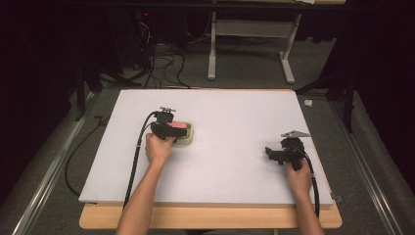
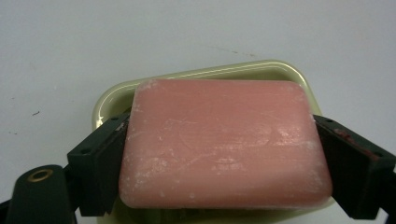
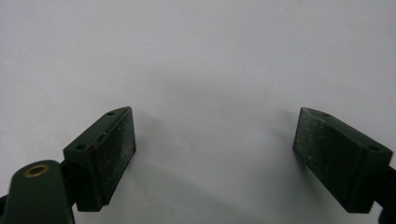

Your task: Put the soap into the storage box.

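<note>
My left gripper point(image 2: 219, 154) clamps the pink soap point(image 2: 222, 144) over its dish point(image 2: 261, 70), right gripper point(image 3: 215, 154) wide open, empty; slick soap may squirt free.

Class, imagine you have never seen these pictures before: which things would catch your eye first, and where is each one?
First comes the pink soap bar, clamped between the left gripper's fingers over a pale yellow soap dish, left of centre on the white table. Next is the right gripper, held over bare table near the right edge, its fingers spread wide with nothing between them.
</note>
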The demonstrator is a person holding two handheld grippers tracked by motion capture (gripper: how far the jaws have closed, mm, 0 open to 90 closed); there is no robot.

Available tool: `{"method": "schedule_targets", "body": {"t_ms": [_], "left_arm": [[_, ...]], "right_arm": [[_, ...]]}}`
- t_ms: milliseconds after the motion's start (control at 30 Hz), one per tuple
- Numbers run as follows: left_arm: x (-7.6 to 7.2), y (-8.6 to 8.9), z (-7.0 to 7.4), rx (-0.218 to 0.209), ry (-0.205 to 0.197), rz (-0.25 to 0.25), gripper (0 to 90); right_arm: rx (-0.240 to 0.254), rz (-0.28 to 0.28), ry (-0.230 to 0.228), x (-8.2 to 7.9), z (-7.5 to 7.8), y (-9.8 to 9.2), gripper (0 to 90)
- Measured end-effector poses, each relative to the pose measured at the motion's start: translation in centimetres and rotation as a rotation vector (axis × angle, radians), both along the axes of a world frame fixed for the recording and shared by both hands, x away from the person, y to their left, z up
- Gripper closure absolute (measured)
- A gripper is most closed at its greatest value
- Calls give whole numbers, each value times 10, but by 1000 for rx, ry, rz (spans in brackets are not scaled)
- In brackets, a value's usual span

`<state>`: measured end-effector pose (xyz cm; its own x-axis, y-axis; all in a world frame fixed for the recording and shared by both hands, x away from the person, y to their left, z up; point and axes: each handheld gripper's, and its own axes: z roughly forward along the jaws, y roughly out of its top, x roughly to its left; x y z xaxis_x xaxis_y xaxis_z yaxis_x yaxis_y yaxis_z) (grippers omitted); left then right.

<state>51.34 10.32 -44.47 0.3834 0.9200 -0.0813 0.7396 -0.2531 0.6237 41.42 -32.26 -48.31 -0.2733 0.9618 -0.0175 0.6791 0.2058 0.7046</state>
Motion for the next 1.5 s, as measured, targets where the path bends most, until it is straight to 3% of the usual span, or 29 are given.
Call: {"method": "schedule_targets", "body": {"t_ms": [467, 700, 1000, 1233, 1500], "left_arm": [[1, -4, -3, -10, 3, -2, 139], [1, -6, -4, 3, 4, -1, 139], [4, -7, -5, 31, 36, 11, 135], [3, -3, 2, -11, 8, 10, 77], [-1, 0, 7, -6, -10, -9, 58]], "right_arm": [[2, -1, 1, 0, 0, 0, 136], [2, -1, 0, 0, 0, 0, 136], [2, -1, 1, 0, 0, 0, 136], [2, -1, 0, 0, 0, 0, 136], [2, -1, 1, 0, 0, 0, 136]]}}
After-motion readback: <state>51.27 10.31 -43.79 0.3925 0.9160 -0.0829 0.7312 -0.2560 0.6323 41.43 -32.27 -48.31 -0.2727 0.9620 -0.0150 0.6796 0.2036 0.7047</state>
